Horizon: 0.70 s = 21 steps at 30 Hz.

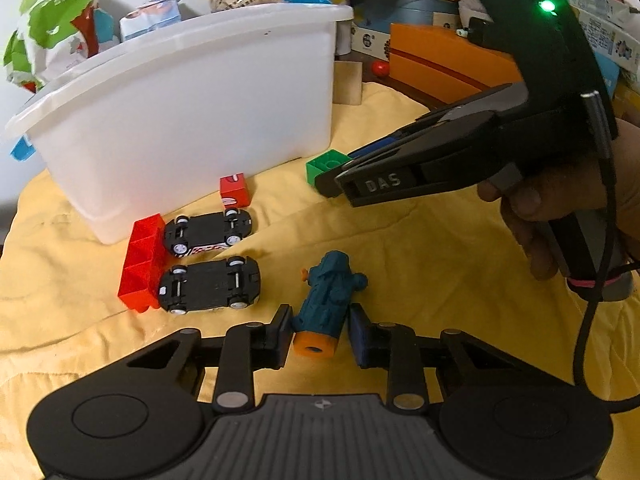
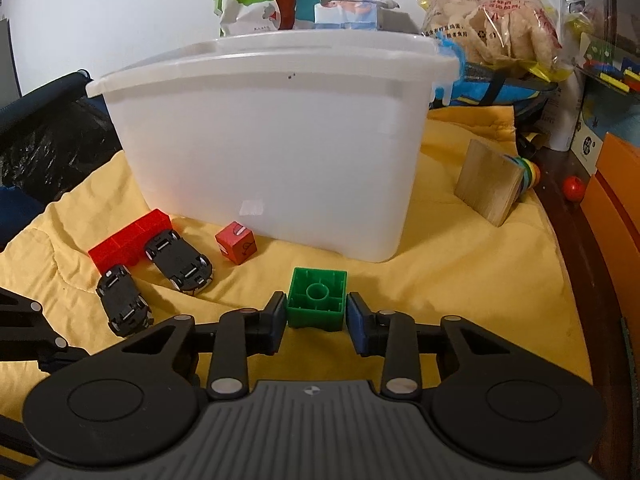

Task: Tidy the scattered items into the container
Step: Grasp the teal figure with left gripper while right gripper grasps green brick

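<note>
Yellow cloth [image 2: 460, 272] carries everything. On it the left hand-held gripper [image 1: 318, 336] pinches a teal-and-orange toy figure [image 1: 326, 304]; the right hand-held gripper [image 2: 317, 314] pinches a green block [image 2: 318, 298]. Just behind stands the white container [image 2: 272, 152], with two overturned toy cars [image 1: 212, 256], a red brick [image 1: 140, 264] and a red cube [image 2: 235, 242] beside it.

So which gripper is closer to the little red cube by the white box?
Right. The right gripper sits at the green block, just beside the red cube. The left gripper, at the teal toy, is farther back.
</note>
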Each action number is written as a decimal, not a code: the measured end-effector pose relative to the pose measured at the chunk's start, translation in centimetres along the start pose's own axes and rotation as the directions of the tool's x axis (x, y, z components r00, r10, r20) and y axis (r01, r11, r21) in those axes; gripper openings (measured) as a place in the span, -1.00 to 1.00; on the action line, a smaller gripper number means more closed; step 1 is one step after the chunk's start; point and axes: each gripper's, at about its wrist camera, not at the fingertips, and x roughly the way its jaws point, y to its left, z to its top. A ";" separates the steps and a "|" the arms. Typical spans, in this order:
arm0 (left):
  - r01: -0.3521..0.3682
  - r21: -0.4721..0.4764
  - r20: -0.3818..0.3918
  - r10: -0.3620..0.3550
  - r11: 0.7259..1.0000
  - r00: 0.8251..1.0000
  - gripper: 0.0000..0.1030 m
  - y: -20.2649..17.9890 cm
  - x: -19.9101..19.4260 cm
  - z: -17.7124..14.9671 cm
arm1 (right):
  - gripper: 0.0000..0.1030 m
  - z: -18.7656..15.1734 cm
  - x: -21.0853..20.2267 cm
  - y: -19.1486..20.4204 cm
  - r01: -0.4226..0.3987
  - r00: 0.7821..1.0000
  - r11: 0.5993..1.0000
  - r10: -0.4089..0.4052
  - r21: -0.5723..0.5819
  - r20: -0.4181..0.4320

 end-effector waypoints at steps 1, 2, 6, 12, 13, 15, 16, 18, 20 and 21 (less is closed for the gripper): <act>-0.005 -0.007 0.003 0.005 1.000 1.000 -0.41 0.1 -0.2 0.0 | -0.30 0.0 -0.2 0.0 0.000 1.000 1.000 0.000 -0.003 0.007; -0.007 -0.018 0.008 0.008 1.000 1.000 -0.42 0.3 -0.5 0.1 | -0.30 0.1 -0.5 0.1 0.001 1.000 1.000 -0.001 -0.007 0.013; -0.027 -0.066 0.018 0.028 0.997 0.999 -0.42 1.6 -1.9 0.2 | -0.37 0.0 -1.5 0.5 -0.004 1.000 1.000 0.005 -0.024 0.025; -0.031 -0.089 -0.010 0.030 0.996 0.999 -0.42 2.6 -1.8 -0.4 | 0.07 0.1 -0.5 0.6 0.024 0.999 0.999 -0.024 -0.027 0.022; -0.031 -0.081 -0.011 0.030 0.996 0.999 -0.42 2.4 -1.6 -0.5 | 0.07 0.2 0.0 0.7 0.027 1.000 0.999 -0.026 -0.028 0.017; -0.025 -0.070 -0.019 0.023 0.997 1.000 -0.42 2.1 -1.0 -0.5 | 0.07 0.2 0.9 0.8 0.044 0.999 0.999 -0.044 -0.029 -0.001; -0.025 -0.065 -0.022 0.024 0.998 0.999 -0.41 1.8 -0.6 -0.4 | 0.06 0.2 1.4 0.8 0.043 0.999 0.999 -0.044 -0.019 -0.012; -0.029 -0.059 -0.025 0.027 0.998 0.999 -0.39 1.7 0.0 -0.3 | 0.01 -0.1 2.1 0.8 0.045 0.999 0.999 -0.045 -0.005 -0.025; -0.026 -0.062 -0.023 0.025 0.998 0.999 -0.38 1.8 0.4 -0.1 | -0.28 -0.3 2.1 0.9 0.042 0.999 0.999 -0.042 -0.007 -0.015; -0.024 -0.067 -0.022 0.023 0.997 0.999 -0.38 1.8 0.5 -0.1 | -0.34 -0.2 2.0 1.0 0.038 0.999 0.999 -0.038 -0.013 -0.013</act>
